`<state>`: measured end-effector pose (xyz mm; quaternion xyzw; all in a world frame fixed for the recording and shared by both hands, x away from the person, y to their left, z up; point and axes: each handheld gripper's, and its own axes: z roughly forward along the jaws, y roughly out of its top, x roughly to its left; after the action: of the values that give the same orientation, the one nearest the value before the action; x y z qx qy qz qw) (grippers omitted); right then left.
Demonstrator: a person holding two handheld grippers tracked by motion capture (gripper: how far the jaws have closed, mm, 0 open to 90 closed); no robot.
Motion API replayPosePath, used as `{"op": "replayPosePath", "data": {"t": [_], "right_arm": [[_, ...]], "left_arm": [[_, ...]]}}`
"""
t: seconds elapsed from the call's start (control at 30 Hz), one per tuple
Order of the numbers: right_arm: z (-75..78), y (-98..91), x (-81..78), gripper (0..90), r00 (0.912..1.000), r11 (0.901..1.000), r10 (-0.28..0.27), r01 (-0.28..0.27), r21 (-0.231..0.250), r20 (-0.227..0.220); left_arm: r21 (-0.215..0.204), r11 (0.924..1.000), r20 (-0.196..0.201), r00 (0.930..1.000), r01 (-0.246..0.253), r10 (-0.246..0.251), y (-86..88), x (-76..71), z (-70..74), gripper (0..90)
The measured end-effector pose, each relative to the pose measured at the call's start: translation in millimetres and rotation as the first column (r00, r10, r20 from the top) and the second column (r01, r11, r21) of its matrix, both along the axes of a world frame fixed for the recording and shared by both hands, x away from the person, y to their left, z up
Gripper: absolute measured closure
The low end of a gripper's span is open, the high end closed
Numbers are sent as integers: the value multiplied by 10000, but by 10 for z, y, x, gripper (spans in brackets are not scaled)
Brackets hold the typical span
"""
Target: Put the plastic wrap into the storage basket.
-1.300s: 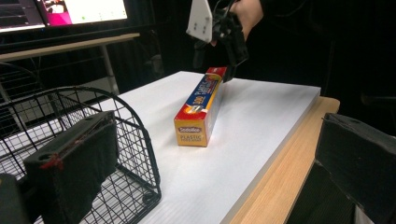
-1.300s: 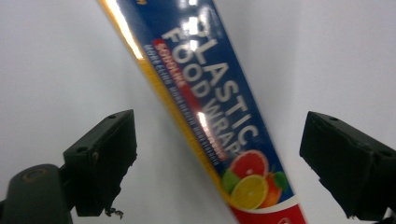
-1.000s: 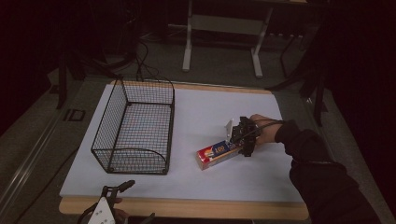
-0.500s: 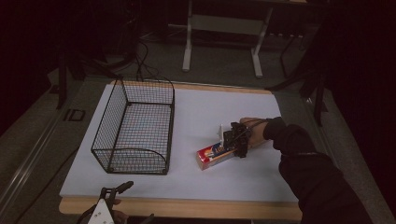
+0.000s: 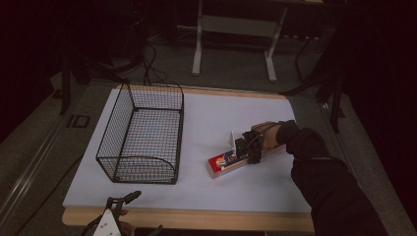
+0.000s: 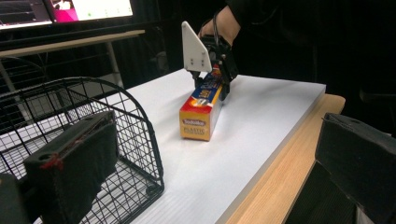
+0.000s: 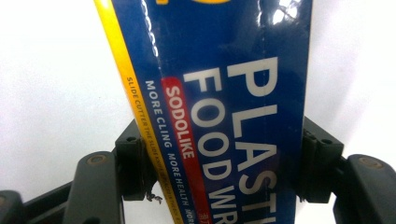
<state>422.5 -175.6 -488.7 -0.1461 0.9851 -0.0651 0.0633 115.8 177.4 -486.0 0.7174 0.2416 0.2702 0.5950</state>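
The right gripper [image 5: 244, 153] has just been closing its jaws, which now clamp the wrap box [image 5: 225, 163] lying flat on the table [image 5: 206, 118], right of the basket [image 5: 142, 132]. The left gripper [image 5: 112, 216] waits wide open and empty at the near edge.

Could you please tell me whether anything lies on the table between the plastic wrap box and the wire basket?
Nothing visible does. The plastic wrap box lies flat with the right gripper closed on its far end, and bare white table runs from it to the wire basket. Only the basket's own side wall would have to be cleared.
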Motion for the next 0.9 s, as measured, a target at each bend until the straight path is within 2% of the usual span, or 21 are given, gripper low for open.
{"op": "replayPosePath", "data": {"t": [0.17,0.3,0.37,0.5,0.57,0.6,0.67,0.77,0.9], "right_arm": [[111,-23,27,360,9989,9984,-447,441,341,170],[246,-52,47,365,9963,9925,-830,805,915,241],[322,-82,52,368,9952,9865,-955,916,1356,231],[490,-158,60,372,9910,9675,-1323,1243,2204,221],[576,-199,66,374,9884,9544,-1505,1403,2635,190],[625,-226,70,375,9859,9424,-1665,1544,2966,157],[691,-258,71,377,9828,9282,-1842,1701,3310,114],[800,-313,68,379,9796,8957,-2008,1840,4049,-10],[924,-359,78,383,9745,8646,-2241,2055,4585,-141]], "left_arm": [[27,10000,34,10000,46,-46,-9,9,1,1],[43,9999,69,9999,122,-122,-19,18,3,1],[62,9999,91,9998,152,-152,-24,24,3,1],[50,9997,86,9997,238,-238,-31,37,4,1],[52,9996,98,9996,273,-273,-37,42,5,2],[48,9996,98,9995,291,-292,-39,43,5,1],[84,9994,119,9994,324,-325,-42,47,6,1],[67,9994,126,9993,350,-351,-45,51,7,2],[30,9993,141,9992,373,-374,-52,54,9,1]]}}
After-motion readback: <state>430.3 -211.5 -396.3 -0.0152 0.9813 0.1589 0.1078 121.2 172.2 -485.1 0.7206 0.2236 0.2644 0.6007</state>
